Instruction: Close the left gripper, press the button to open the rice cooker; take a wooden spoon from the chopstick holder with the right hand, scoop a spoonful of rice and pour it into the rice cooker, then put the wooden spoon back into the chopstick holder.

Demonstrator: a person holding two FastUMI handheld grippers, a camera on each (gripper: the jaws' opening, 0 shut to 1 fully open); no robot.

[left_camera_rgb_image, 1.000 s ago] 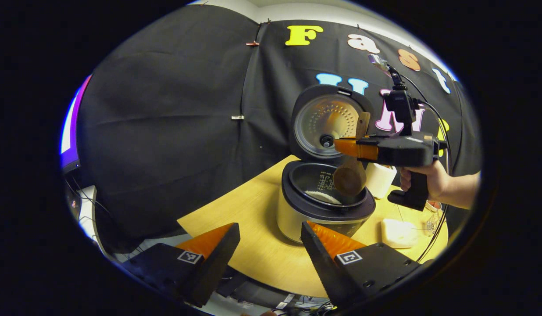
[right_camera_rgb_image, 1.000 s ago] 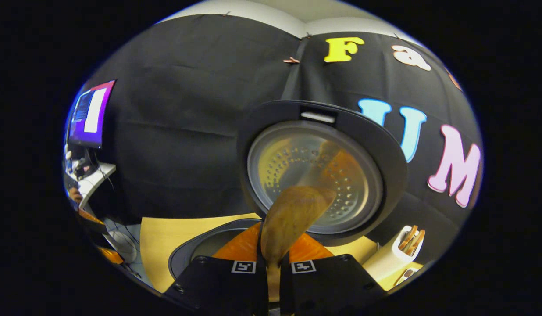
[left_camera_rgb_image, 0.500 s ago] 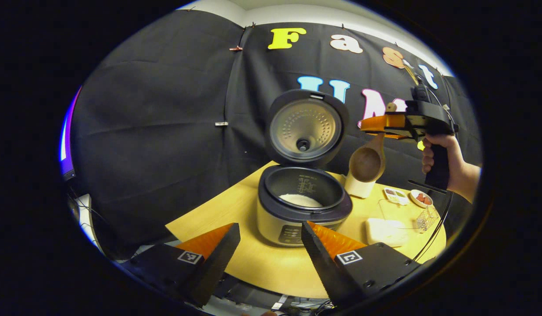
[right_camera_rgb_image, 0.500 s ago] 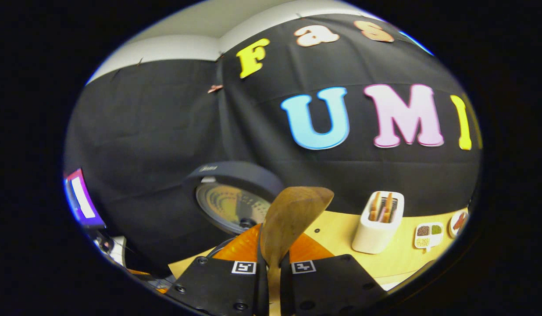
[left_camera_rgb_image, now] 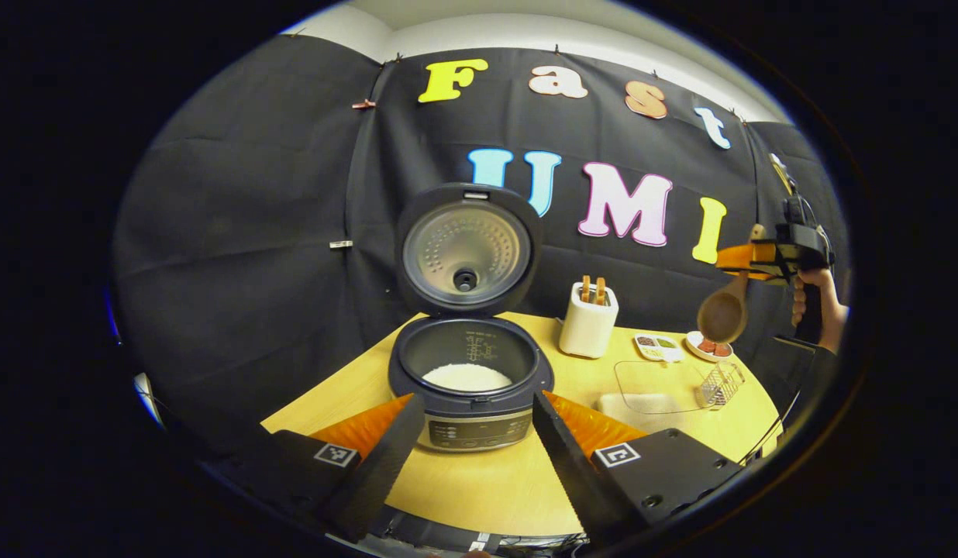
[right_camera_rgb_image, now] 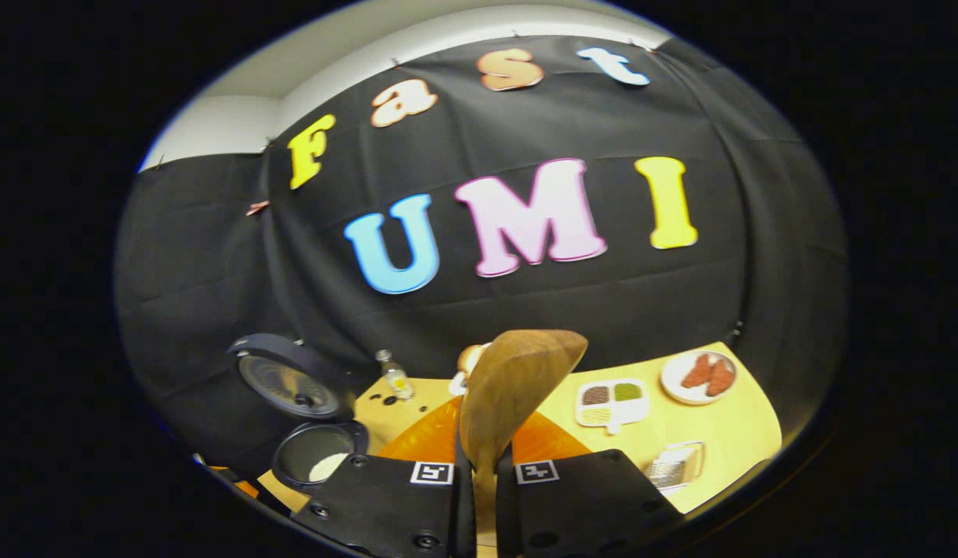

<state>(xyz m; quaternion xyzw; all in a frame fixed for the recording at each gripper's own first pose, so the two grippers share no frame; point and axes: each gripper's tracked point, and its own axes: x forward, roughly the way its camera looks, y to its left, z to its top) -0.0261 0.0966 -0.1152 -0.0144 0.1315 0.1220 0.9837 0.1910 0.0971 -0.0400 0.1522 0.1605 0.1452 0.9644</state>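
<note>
Right gripper (right_camera_rgb_image: 479, 465) clamps the wooden spoon (right_camera_rgb_image: 510, 387) above the table's right edge; left gripper (left_camera_rgb_image: 471, 434) gapes open. Next, lower it handle-first, upright, into the chopstick holder (left_camera_rgb_image: 588, 329).

I count one rice cooker (left_camera_rgb_image: 470, 387), one white chopstick holder (left_camera_rgb_image: 588, 328) with two wooden handles (left_camera_rgb_image: 593, 290) standing in it, and one wooden spoon (left_camera_rgb_image: 723, 310) held up. On the table (left_camera_rgb_image: 487, 480) are also one divided dish (left_camera_rgb_image: 656, 346), one round plate (left_camera_rgb_image: 708, 348), one clear tray (left_camera_rgb_image: 657, 385) and one small wire basket (left_camera_rgb_image: 721, 383).
</note>
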